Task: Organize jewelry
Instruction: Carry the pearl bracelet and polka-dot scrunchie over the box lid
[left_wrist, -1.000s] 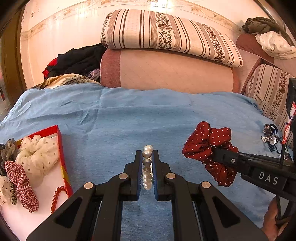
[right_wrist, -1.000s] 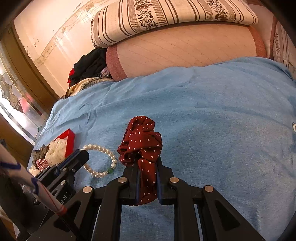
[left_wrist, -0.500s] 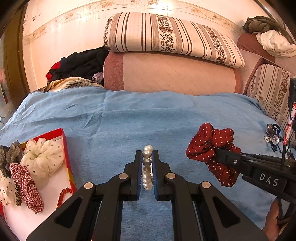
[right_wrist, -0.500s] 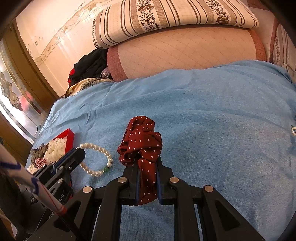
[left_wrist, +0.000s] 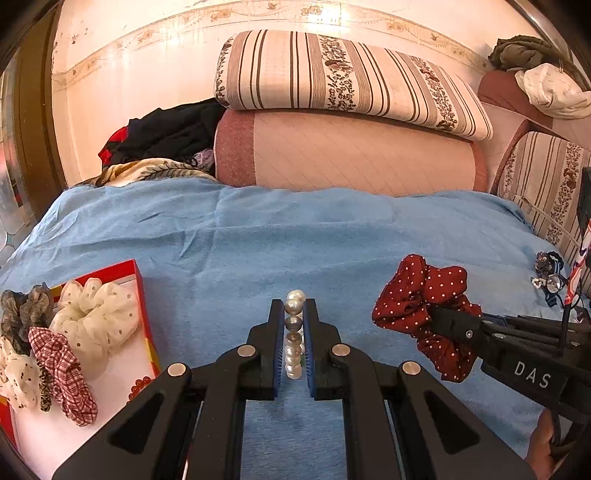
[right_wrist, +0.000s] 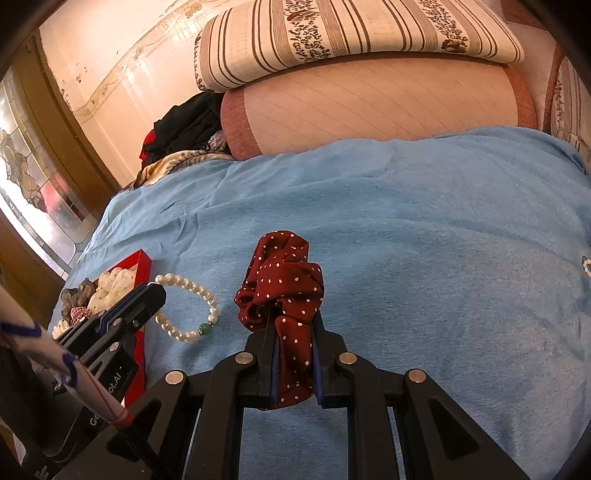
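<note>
Pearl bracelet (left_wrist: 294, 334) edge-on, pointing forward | left hand-held gripper (left_wrist: 294, 306) clamps it; right hand-held gripper (right_wrist: 294, 325) clamps scrunchie (right_wrist: 284, 280)

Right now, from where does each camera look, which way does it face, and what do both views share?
Left wrist: sits on the left gripper, faces along the blue bedspread to the pillows; a bit of hand shows bottom right.
Right wrist: sits on the right gripper, faces the same way; no body part is clear.
Shared: pearl bracelet in the left gripper, red dotted scrunchie in the right gripper, red box.
</note>
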